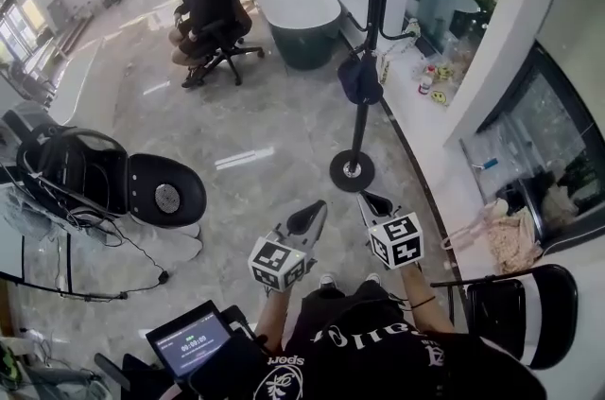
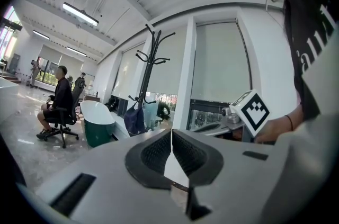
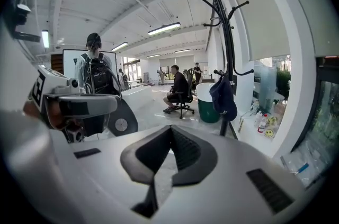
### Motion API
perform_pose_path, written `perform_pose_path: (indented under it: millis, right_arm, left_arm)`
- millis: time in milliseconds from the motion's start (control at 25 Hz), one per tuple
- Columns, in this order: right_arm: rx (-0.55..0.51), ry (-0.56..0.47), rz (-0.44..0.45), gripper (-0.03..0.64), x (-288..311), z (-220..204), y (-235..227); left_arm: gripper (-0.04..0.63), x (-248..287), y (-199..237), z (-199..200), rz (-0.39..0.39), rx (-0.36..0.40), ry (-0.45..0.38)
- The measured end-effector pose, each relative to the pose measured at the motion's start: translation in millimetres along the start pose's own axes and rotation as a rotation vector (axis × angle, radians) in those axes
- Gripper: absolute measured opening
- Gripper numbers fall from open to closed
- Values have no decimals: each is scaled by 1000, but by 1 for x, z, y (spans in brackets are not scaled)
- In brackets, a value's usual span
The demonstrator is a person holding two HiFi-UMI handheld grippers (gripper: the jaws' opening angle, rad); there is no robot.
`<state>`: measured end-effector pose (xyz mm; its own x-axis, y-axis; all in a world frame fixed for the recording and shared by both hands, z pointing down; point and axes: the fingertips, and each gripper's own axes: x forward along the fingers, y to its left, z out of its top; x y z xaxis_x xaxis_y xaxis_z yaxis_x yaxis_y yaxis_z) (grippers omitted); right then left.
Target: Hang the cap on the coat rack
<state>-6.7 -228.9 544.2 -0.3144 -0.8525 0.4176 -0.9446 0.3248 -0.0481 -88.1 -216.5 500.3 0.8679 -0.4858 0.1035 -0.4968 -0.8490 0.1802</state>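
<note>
The cap (image 1: 360, 78) hangs on the coat rack (image 1: 371, 20) at 12 o'clock of the left gripper (image 1: 307, 220) and right gripper (image 1: 376, 203), both with fingers together and empty.

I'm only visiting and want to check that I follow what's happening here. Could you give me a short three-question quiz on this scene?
1. True or false: the dark blue cap hangs on the coat rack.
2. What is between the jaws of the right gripper? A: the cap. B: a bottle. C: nothing, they are shut.
3. Fill in: the seated person has a chair that stands beside a white ___.
Key: 1 true; 2 C; 3 bathtub.
</note>
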Motion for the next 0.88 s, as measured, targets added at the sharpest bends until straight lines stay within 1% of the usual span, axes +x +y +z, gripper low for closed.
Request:
perform_pose_path:
  millis: [240, 360, 640, 880]
  right_arm:
    - [7, -27, 19, 15, -28, 2, -3]
    - [-2, -36, 30, 15, -53, -3, -10]
    - [-17, -54, 50, 15, -139, -32, -30]
    - [-18, -56, 76, 15, -203, -61, -42]
  left_arm:
    - [6, -1, -34, 10, 4, 24, -11]
    - [6, 5, -60, 13, 11, 31, -20]
    - [6, 20, -150, -2, 22, 28, -21]
    - [6, 21, -222, -26, 40, 0, -5]
